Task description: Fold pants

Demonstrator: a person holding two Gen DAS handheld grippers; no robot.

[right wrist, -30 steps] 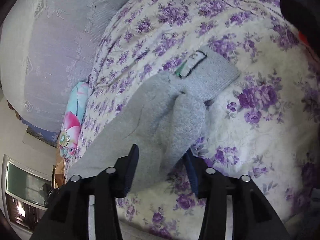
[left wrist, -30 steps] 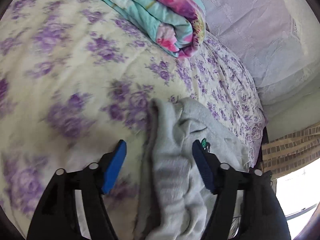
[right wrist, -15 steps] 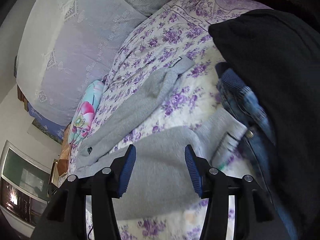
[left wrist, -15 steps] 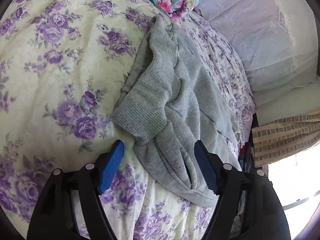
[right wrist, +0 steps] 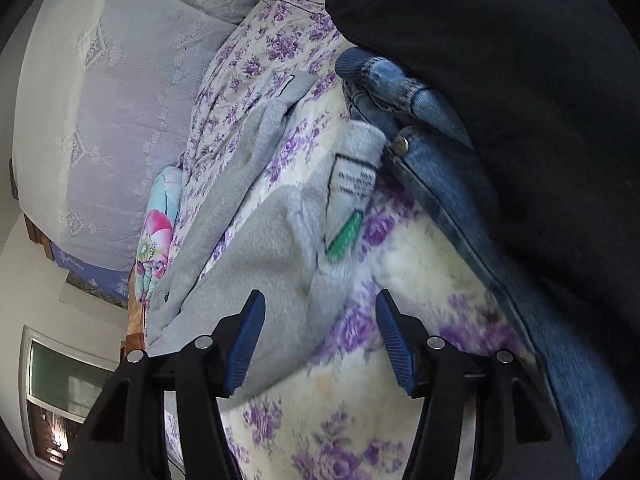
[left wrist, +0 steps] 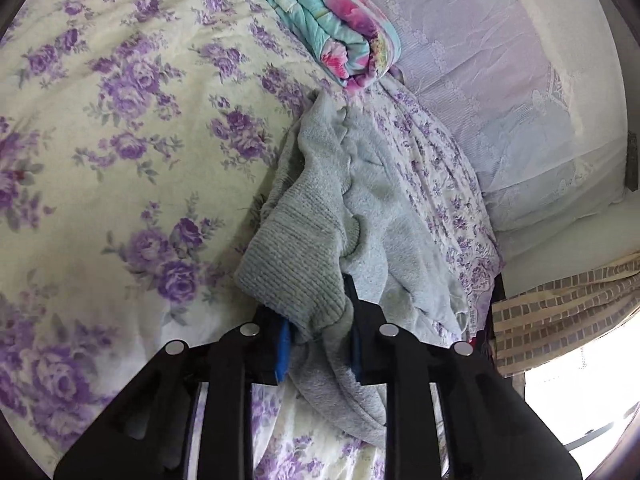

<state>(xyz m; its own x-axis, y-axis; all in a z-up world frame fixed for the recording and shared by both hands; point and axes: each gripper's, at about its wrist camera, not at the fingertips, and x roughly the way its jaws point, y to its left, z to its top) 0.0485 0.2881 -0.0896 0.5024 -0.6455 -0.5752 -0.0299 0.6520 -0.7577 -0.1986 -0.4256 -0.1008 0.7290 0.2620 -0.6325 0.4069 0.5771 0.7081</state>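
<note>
Grey fleece pants (left wrist: 344, 216) sprawled on the floral bed (left wrist: 120, 128): left gripper (left wrist: 318, 344) just clenched on the ribbed cuff; right gripper (right wrist: 320, 340) released above the waistband. Soft, limp fabric; best taken at hems.

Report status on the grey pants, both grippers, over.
Left gripper just closed, shut on ribbed cuff of grey pants. Right gripper open over the waist end, gripping nothing. Pants unfolded on floral bedspread. Blue jeans crowd the waist end.
</note>
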